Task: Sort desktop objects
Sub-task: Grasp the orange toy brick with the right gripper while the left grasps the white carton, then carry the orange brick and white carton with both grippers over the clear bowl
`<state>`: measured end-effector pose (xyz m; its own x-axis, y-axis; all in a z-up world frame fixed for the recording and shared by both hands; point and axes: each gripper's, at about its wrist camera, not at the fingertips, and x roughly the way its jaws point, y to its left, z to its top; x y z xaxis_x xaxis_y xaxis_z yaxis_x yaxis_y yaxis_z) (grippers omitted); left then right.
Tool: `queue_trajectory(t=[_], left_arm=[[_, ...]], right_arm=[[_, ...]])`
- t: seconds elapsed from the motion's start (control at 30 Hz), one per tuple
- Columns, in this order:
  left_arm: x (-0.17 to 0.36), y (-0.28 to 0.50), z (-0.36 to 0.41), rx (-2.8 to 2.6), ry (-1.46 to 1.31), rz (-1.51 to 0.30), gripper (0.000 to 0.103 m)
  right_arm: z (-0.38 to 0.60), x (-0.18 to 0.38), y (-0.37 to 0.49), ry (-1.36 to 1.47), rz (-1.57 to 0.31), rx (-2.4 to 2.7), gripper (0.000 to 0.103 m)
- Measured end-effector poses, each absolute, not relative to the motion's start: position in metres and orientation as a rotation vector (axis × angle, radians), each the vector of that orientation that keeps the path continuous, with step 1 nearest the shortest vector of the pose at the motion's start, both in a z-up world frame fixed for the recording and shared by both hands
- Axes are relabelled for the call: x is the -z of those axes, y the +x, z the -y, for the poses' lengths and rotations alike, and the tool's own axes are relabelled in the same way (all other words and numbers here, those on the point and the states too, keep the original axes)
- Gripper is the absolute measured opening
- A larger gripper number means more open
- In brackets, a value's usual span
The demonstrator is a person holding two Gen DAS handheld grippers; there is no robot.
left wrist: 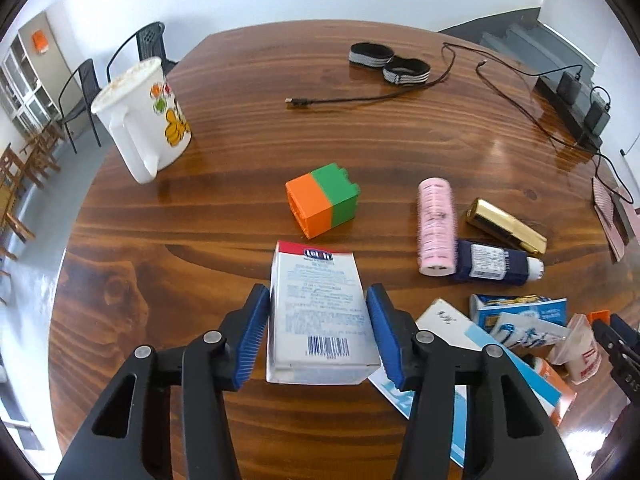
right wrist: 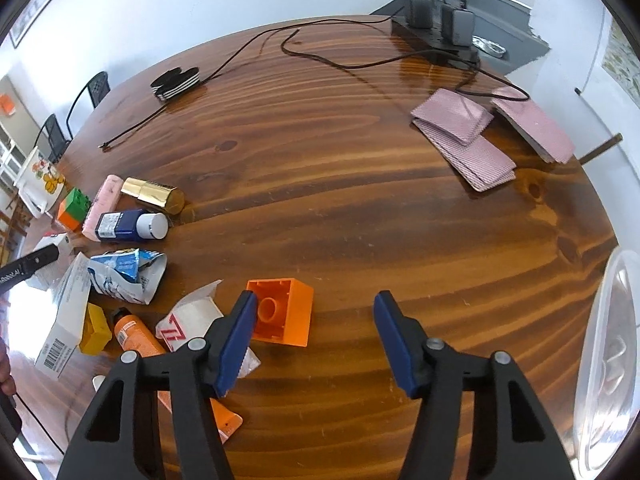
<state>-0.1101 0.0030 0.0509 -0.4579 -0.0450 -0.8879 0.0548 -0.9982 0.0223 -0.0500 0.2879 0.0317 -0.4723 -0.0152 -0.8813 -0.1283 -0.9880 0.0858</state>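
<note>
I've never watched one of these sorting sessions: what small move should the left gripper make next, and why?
Probably lift a little. The left gripper has its blue pads against both sides of the white carton, which appears held above the wooden table. Raising it would clear the boxes and wrappers crowded beside it.

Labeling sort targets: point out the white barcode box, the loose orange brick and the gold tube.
white barcode box (left wrist: 320,312): left wrist view, on its printed top face.
loose orange brick (right wrist: 298,320): right wrist view, on its right side wall.
gold tube (right wrist: 154,192): right wrist view, on the middle of its shiny body.
</note>
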Motion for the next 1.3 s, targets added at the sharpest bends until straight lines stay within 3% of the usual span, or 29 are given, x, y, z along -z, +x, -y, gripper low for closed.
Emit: queue_trajectory(t=[0.07,0.13,0.17,0.23,0.33,0.57,0.6,0.67,0.7,0.73,1.03,1.23,1.3], left_arm=[[-0.058,-0.11,-0.004,2.673,1.598,0.023,0.053],[-0.065,-0.109,-0.007,2.7,1.578,0.063,0.03],[-0.067,-0.105,-0.004,2.727,1.589,0.081,0.027],[-0.071,-0.103,-0.006,2.738,1.586,0.059,0.026],[-0.073,-0.102,-0.008,2.745,1.569,0.079,0.026],[-0.062,-0.1,0.006,2.709,1.6,0.022,0.026],[-0.059,-0.101,0.011,2.7,1.611,-0.003,0.031],[-0.057,-0.103,0.021,2.678,1.618,-0.071,0.055],[-0.056,-0.103,0.023,2.667,1.612,-0.096,0.074],[-0.055,-0.103,0.026,2.664,1.602,-0.114,0.081],[-0.03,-0.117,0.033,2.553,1.746,-0.31,0.082],[-0.018,-0.12,0.034,2.524,1.756,-0.294,0.083],[-0.018,-0.12,0.036,2.548,1.756,-0.279,0.078]], right_arm=[[-0.286,-0.031,-0.052,-1.599,-0.223,-2.643,0.065],[-0.281,-0.028,-0.054,-1.623,-0.208,-2.65,0.065],[-0.279,-0.026,-0.055,-1.63,-0.193,-2.647,0.062],[-0.276,-0.022,-0.057,-1.655,-0.182,-2.642,0.055],[-0.269,-0.022,-0.057,-1.645,-0.128,-2.664,0.028],[-0.275,-0.023,-0.051,-1.626,-0.147,-2.645,0.026],[-0.276,-0.024,-0.05,-1.62,-0.151,-2.644,0.026],[-0.279,-0.025,-0.048,-1.611,-0.165,-2.638,0.026],[-0.28,-0.026,-0.048,-1.611,-0.173,-2.636,0.026],[-0.28,-0.026,-0.048,-1.611,-0.182,-2.633,0.026],[-0.279,-0.028,-0.042,-1.603,-0.223,-2.631,0.026],[-0.281,-0.03,-0.035,-1.593,-0.239,-2.618,0.026],[-0.282,-0.031,-0.033,-1.593,-0.242,-2.612,0.026]])
